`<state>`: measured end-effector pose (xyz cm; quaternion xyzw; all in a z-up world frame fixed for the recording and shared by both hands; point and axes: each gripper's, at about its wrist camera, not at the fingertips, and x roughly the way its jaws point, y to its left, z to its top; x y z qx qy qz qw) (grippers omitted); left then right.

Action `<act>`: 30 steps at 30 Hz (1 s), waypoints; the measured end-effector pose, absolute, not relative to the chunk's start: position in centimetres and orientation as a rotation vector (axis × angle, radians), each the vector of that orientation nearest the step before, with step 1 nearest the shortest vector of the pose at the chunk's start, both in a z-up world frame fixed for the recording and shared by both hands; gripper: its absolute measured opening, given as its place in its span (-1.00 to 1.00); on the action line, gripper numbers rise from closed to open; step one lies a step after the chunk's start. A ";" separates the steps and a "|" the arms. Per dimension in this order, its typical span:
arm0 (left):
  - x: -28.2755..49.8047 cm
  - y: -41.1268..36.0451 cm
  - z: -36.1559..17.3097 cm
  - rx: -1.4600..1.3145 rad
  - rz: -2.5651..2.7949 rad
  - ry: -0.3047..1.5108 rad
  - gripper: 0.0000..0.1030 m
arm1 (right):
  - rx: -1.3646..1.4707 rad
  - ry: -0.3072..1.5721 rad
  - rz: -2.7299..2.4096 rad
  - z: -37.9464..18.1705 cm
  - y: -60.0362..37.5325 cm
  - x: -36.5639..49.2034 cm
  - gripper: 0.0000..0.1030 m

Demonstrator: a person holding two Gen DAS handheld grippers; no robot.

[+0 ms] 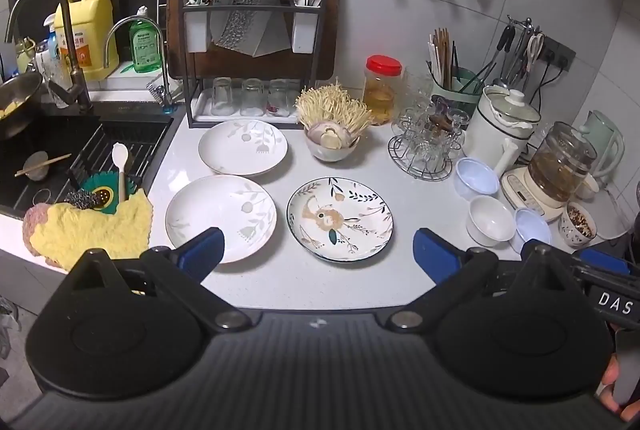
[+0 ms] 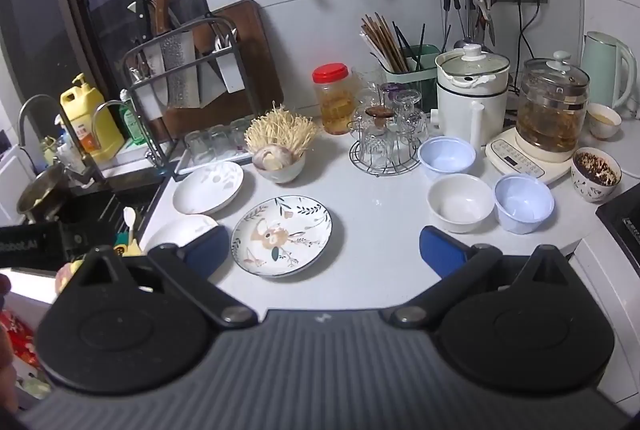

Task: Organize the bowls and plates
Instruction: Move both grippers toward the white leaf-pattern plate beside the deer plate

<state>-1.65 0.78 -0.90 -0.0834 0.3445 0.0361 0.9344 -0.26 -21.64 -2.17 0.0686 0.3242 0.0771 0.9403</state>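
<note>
Three shallow ceramic plates lie unstacked ahead of the left gripper [image 1: 316, 250], jaws wide and empty: two white leaf-print plates [image 1: 221, 216] by the left jaw, one blue-rimmed floral plate [image 1: 340, 219] between. Right gripper [image 2: 324, 250], equally wide, faces a white ceramic bowl [image 2: 460, 203] and two pale-blue, probably plastic, bowls [image 2: 524, 203] beyond its right jaw. Nothing looks sorted yet.

Left gripper [image 1: 316, 250]: jaws spread wide, nothing between the blue pads [image 1: 202, 248], pointing downward at a slant. Right gripper [image 2: 326, 250]: jaws likewise wide, empty, pads [image 2: 442, 250] clear of everything.
</note>
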 end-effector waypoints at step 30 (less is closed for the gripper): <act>-1.1 0.8 -1.0 -0.176 0.092 0.692 0.98 | 0.125 0.660 0.178 -2.4 -21.2 0.7 1.00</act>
